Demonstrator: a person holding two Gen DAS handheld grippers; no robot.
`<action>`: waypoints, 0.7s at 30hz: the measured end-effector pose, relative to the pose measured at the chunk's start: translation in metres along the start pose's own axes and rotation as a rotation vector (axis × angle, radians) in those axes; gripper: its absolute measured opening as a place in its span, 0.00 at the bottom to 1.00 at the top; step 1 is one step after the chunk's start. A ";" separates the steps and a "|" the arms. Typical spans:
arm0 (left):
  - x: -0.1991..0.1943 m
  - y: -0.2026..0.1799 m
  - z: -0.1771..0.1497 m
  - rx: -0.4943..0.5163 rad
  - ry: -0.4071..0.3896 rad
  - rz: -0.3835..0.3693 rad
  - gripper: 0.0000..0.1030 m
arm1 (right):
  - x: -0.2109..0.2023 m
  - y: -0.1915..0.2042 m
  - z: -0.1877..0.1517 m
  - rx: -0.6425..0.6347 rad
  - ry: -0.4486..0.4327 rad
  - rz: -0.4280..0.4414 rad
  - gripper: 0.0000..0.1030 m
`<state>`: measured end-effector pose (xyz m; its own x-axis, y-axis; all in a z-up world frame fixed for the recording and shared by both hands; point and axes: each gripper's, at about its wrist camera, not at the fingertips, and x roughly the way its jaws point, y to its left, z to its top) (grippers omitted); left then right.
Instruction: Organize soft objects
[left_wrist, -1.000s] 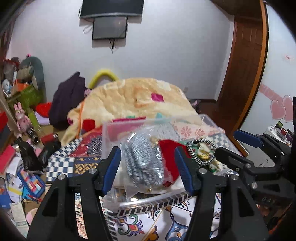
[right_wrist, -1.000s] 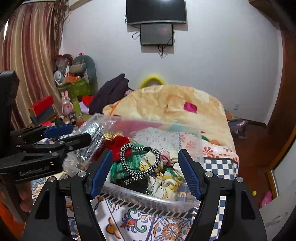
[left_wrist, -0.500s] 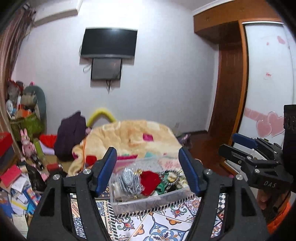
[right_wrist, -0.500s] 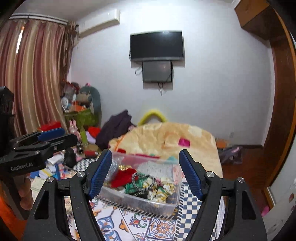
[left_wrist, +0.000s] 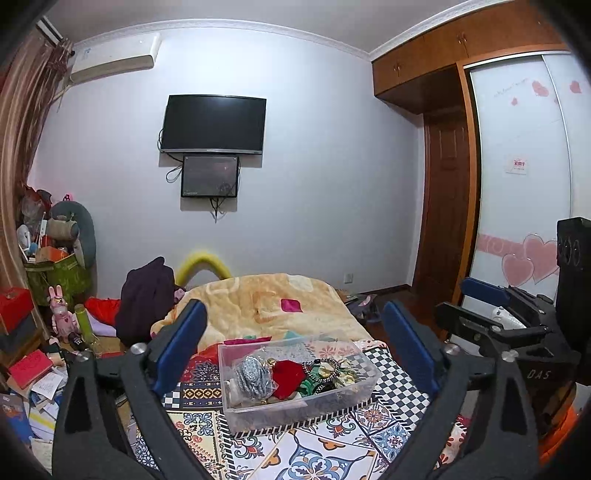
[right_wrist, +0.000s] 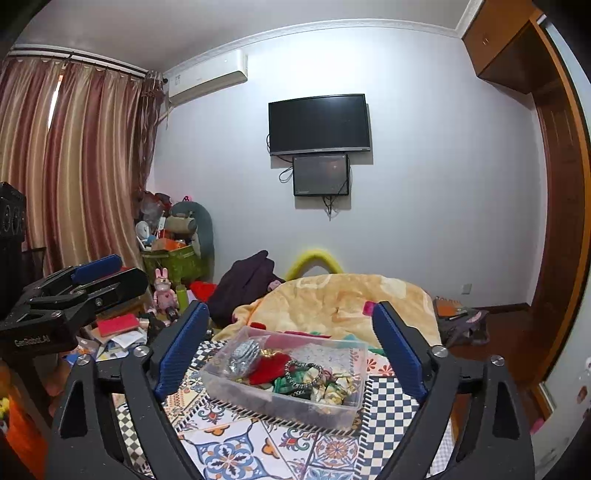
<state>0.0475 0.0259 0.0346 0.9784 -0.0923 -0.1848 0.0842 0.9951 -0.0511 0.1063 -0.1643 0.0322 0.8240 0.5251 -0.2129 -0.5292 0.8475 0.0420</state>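
A clear plastic box (left_wrist: 306, 404) (right_wrist: 258, 398) stands on the patterned bedspread (left_wrist: 314, 454). It holds soft items: a silver-grey bundle in a bag (left_wrist: 255, 374) (right_wrist: 242, 354), a red piece (left_wrist: 290, 373) (right_wrist: 269, 365), a black-and-white braided ring (right_wrist: 304, 373), green and yellow cloth (right_wrist: 332, 387). My left gripper (left_wrist: 295, 347) is open and empty, well back from the box. My right gripper (right_wrist: 291, 347) is open and empty, likewise back; it also shows at the right of the left wrist view (left_wrist: 491, 317).
A yellow blanket (left_wrist: 266, 302) lies heaped behind the box. A dark garment (left_wrist: 146, 295) and a cluttered pile of toys and books (left_wrist: 40, 332) are at the left. A wardrobe and door (left_wrist: 447, 206) are at the right.
Both grippers have pulled back and risen away from the box, which now looks much smaller. The soft items stay in the box. Both jaws remain open.
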 end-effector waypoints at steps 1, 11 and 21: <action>-0.003 -0.001 -0.001 0.002 -0.001 0.002 0.97 | -0.002 -0.001 -0.002 0.004 -0.002 0.001 0.96; -0.005 -0.004 -0.007 -0.006 0.016 0.000 1.00 | -0.011 -0.003 -0.008 0.025 -0.010 0.001 1.00; -0.003 -0.003 -0.009 -0.002 0.019 0.008 1.00 | -0.011 -0.004 -0.009 0.031 -0.011 0.005 1.00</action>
<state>0.0424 0.0226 0.0260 0.9752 -0.0853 -0.2040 0.0762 0.9957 -0.0520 0.0979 -0.1741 0.0258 0.8234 0.5303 -0.2019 -0.5272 0.8466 0.0734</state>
